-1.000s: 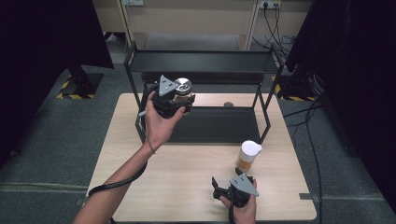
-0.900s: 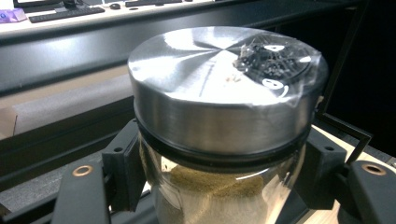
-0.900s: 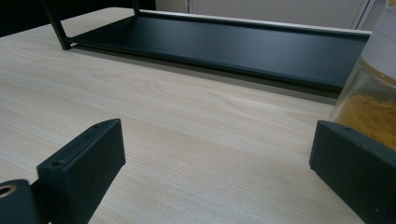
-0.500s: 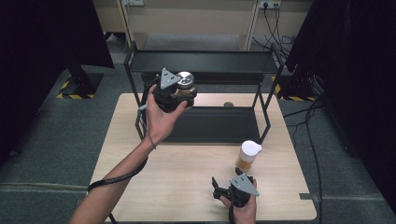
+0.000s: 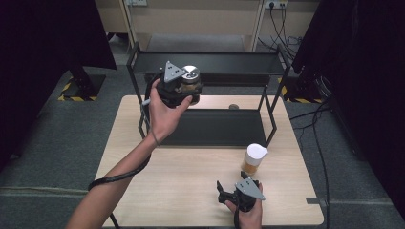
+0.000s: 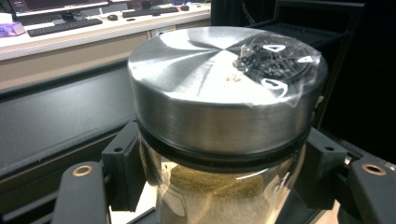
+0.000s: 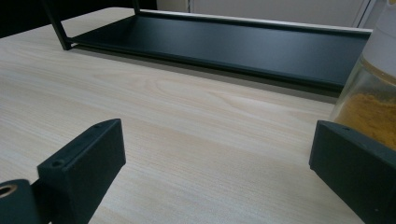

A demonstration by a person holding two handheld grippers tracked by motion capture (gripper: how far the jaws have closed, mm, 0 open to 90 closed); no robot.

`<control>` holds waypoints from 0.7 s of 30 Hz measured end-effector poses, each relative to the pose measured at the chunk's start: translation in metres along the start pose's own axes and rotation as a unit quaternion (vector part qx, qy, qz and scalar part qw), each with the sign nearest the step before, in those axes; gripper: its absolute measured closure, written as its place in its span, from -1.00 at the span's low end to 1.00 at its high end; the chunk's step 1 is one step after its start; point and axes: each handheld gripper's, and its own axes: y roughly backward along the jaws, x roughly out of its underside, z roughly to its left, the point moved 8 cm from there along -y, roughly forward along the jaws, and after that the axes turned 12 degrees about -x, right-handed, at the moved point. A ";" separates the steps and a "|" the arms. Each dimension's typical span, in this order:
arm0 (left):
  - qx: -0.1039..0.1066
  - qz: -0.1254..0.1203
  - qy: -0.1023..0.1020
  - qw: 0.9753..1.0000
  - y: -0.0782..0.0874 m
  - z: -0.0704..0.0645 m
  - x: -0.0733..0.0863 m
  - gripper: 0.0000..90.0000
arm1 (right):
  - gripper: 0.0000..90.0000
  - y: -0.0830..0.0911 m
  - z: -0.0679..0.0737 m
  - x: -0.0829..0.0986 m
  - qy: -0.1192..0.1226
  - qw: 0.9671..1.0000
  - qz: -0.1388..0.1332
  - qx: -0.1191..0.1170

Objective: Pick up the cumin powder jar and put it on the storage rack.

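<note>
Left gripper (image 5: 184,88) clamps steel-lidded jar (image 6: 224,121) raised at rack's upper shelf (image 5: 224,64), likely for shelving; right gripper (image 5: 239,193) rests on counter (image 5: 191,171), jaws wide, empty.

Ahead of your right gripper (image 5: 228,195) the surface (image 5: 157,186) lies bare up to the rack's lower shelf (image 5: 215,126). The orange-powder jar (image 5: 253,159) stands just beside its far side, blocking that way. Your left gripper (image 5: 184,86), carrying the steel-lidded jar (image 6: 224,116), sits raised before the upper shelf (image 5: 210,64); the rack posts (image 5: 272,119) flank the opening.
</note>
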 end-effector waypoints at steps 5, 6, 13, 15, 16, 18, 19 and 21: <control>0.001 -0.003 -0.003 1.000 0.001 0.000 -0.008 -0.32 | -0.92 0.000 0.000 0.000 -0.001 1.000 0.001 -0.001; 0.000 -0.007 -0.004 1.000 0.002 0.000 -0.011 -0.32 | -0.92 0.000 0.000 0.000 -0.001 1.000 0.001 -0.001; -0.001 -0.012 -0.009 1.000 0.002 -0.001 -0.017 -0.32 | -0.92 0.000 0.000 0.000 -0.002 1.000 0.001 -0.001; 0.000 -0.014 -0.010 1.000 0.002 -0.002 -0.020 -0.32 | -0.92 0.000 -0.001 0.000 -0.002 1.000 0.001 -0.001; 0.000 -0.014 -0.010 1.000 0.002 -0.002 -0.020 -0.32 | -0.92 0.000 -0.001 0.000 -0.002 1.000 0.001 -0.001; 0.001 -0.015 -0.007 1.000 0.001 -0.002 -0.022 -0.32 | -0.92 0.000 -0.001 0.000 -0.002 1.000 0.001 -0.001; 0.001 -0.015 -0.007 1.000 0.001 -0.002 -0.023 -0.32 | -0.92 0.000 -0.001 0.000 -0.002 1.000 0.001 -0.001; 0.001 -0.017 -0.004 1.000 0.000 -0.001 -0.026 -0.32 | -0.92 0.000 0.000 0.000 -0.002 1.000 0.001 -0.001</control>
